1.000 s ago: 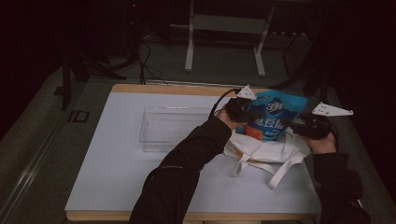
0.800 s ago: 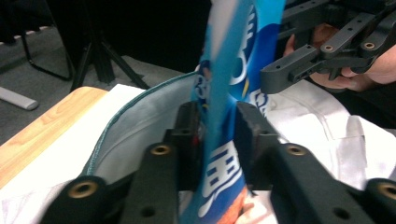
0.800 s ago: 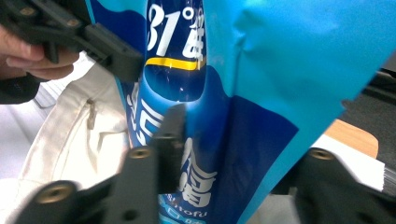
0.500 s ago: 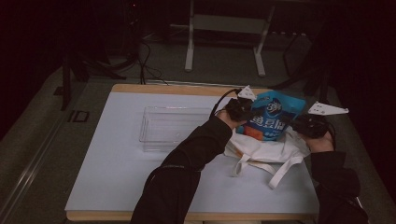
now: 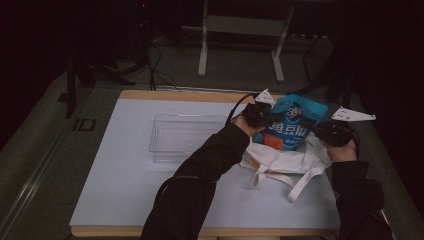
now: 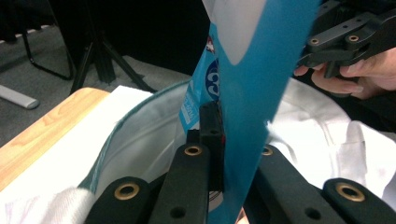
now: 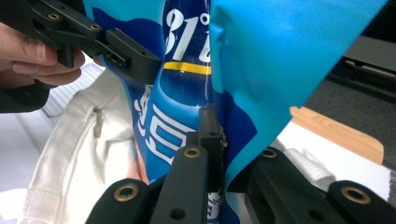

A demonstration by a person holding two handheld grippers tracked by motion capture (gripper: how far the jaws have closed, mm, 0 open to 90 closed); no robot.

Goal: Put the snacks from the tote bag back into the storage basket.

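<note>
A blue snack bag (image 5: 292, 122) stands upright over the open mouth of a white cloth tote bag (image 5: 280, 162) at the table's far right. My left gripper (image 5: 257, 112) is shut on the snack bag's left edge. My right gripper (image 5: 332, 132) is shut on its right edge. In the left gripper view the jaws pinch the blue film (image 6: 252, 70) above the tote's opening (image 6: 140, 140). In the right gripper view the jaws clamp the printed bag (image 7: 280, 56), with the tote (image 7: 79, 154) below on the left.
A clear plastic tray (image 5: 185, 137) sits empty at the middle of the white table (image 5: 125, 190), left of the tote. The tote's handles (image 5: 305, 182) trail toward the front edge. Metal stand legs (image 5: 202, 55) rise beyond the table's far edge.
Almost nothing differs. Both grippers keep their hold on the snack bag, which has shifted only very slightly over the tote.
</note>
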